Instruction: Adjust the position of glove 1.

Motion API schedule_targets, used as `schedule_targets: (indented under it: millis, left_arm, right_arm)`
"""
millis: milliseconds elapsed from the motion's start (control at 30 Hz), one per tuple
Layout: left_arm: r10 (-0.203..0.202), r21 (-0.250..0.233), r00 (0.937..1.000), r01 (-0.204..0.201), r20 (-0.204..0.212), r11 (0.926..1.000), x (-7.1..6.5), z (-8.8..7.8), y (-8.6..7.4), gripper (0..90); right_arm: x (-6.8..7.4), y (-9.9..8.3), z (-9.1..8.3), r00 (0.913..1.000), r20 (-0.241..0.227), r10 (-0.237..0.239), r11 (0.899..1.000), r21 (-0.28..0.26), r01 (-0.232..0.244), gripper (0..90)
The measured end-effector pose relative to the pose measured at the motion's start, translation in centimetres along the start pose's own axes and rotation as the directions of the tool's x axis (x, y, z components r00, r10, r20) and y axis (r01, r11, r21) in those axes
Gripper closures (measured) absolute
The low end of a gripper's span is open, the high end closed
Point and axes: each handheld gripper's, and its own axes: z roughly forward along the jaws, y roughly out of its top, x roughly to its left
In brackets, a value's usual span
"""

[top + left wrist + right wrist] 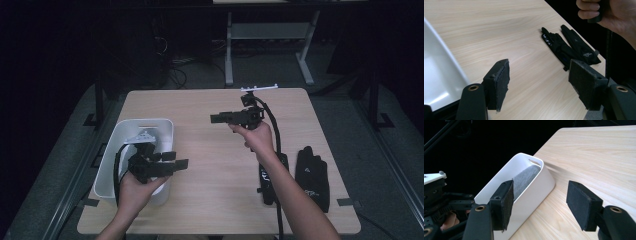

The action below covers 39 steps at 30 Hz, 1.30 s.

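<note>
A pale wood table (215, 150) stands in a dark room, with a grey stand (270, 45) on the floor behind it. The white bin (112, 160) sits at its left edge, two black gloves (300, 177) at its right. The left gripper (177, 160) hovers beside the bin and the right gripper (216, 118) over mid-table, both with jaws open and empty.

I see the table (215, 165) evenly lit from above against a black room, mild glare inside the white bin (529, 180), and soft overall focus.
</note>
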Motion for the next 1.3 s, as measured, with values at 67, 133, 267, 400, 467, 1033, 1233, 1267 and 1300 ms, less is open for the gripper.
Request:
schedule_targets:
  millis: [67,133,267,400,467,1033,1233,1267,1300]
  left_arm:
    - [0.005,0.005,0.9999,-0.005,0.009,1.0,-0.2,0.4,0.1,32.9]
    - [0.001,0.005,0.9998,-0.001,0.02,1.0,-0.4,0.7,0.1,32.9]
    - [0.003,0.01,0.9993,-0.004,0.037,0.9999,-1.0,1.6,0.2,32.9]
    - [0.004,0.018,0.9985,-0.005,0.054,0.9998,-1.5,2.4,0.2,32.9]
    - [0.009,0.023,0.9981,-0.011,0.061,0.9997,-1.8,2.8,0.3,32.8]
    - [0.048,0.076,0.9899,-0.058,0.133,0.9954,-4.3,6.5,0.7,32.1]
    - [0.061,0.09,0.9847,-0.077,0.163,0.9929,-5.3,8.0,0.8,31.7]
    - [0.063,0.094,0.9838,-0.079,0.168,0.9925,-5.4,8.2,0.8,31.7]
    - [0.062,0.099,0.9831,-0.08,0.172,0.9919,-5.6,8.5,0.8,31.7]
  right_arm:
    - [-0.2,-0.1,-0.6,1.0,0.005,0.0,1.0,-0.005,0.0,38.4]
    - [-0.3,-0.2,-1.2,0.9999,0.014,-0.001,1.0,-0.01,0.001,38.4]
    - [-0.6,-0.4,-2.4,0.9996,0.03,-0.002,1.0,-0.016,0.002,38.3]
    - [-0.9,-0.8,-3.5,0.999,0.045,0.001,1.0,-0.016,0.0,38.2]
    - [-1.1,-1.0,-4.1,0.9988,0.05,0.005,1.0,-0.021,-0.004,38.2]
    - [-3.4,-3.8,-8.6,0.9942,0.098,0.044,0.999,-0.034,-0.041,38.1]
    - [-4.3,-5.1,-10.4,0.9907,0.123,0.057,0.997,-0.049,-0.052,38.3]
    - [-4.5,-5.3,-10.6,0.9901,0.127,0.062,0.997,-0.047,-0.056,38.3]
    - [-4.6,-5.5,-10.8,0.9895,0.13,0.063,0.997,-0.049,-0.057,38.4]
